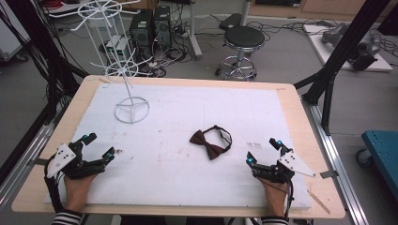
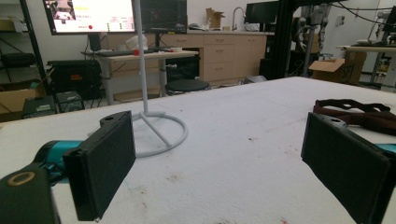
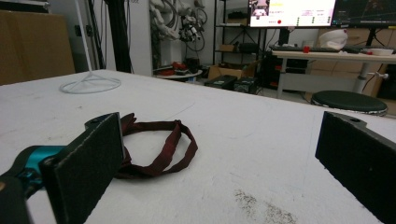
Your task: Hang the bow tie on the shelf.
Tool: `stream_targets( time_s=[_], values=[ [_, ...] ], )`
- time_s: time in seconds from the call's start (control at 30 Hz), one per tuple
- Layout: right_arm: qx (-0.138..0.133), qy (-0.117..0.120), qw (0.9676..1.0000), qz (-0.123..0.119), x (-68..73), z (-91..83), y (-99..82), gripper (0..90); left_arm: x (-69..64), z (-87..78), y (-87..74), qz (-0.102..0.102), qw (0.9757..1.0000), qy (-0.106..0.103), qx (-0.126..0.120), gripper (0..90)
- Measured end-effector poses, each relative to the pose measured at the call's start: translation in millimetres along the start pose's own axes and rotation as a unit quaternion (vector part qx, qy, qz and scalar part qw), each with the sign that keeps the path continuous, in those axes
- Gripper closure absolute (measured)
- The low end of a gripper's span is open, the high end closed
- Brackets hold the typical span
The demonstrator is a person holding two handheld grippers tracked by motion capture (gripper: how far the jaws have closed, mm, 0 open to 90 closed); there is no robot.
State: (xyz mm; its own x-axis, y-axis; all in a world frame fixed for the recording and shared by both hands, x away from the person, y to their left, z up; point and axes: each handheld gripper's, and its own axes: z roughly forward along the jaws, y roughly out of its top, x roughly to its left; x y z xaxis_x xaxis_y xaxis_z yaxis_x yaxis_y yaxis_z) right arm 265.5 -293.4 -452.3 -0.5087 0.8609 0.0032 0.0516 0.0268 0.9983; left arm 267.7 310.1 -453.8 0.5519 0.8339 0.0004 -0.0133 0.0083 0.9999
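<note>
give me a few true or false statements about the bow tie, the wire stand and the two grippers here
1. The bow tie lies flat on the white mat. True.
2. The left gripper is clamped on the bow tie. False: it is open, holding nothing.
3. The wire stand stands upright at the mat's far left. True.
4. The bow tie hangs on the wire stand. False: it lies apart from it, nearer the right gripper.
5. The right gripper's fingers are spread apart. True.

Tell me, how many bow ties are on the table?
1. The bow tie lies on the white mat, right of middle, nearer the right hand-held gripper. No other shows.
</note>
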Motion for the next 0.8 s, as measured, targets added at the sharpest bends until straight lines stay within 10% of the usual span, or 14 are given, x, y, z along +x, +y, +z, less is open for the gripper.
stream_targets(
  time_s=[0.8],
  values=[
    [0.010,-0.008,0.9999,-0.002,0.2,1.8,2.0,0.6,0.4,-0.3,0.0,-0.003,1.0000,-0.001,-0.001,10.3]
  ],
)
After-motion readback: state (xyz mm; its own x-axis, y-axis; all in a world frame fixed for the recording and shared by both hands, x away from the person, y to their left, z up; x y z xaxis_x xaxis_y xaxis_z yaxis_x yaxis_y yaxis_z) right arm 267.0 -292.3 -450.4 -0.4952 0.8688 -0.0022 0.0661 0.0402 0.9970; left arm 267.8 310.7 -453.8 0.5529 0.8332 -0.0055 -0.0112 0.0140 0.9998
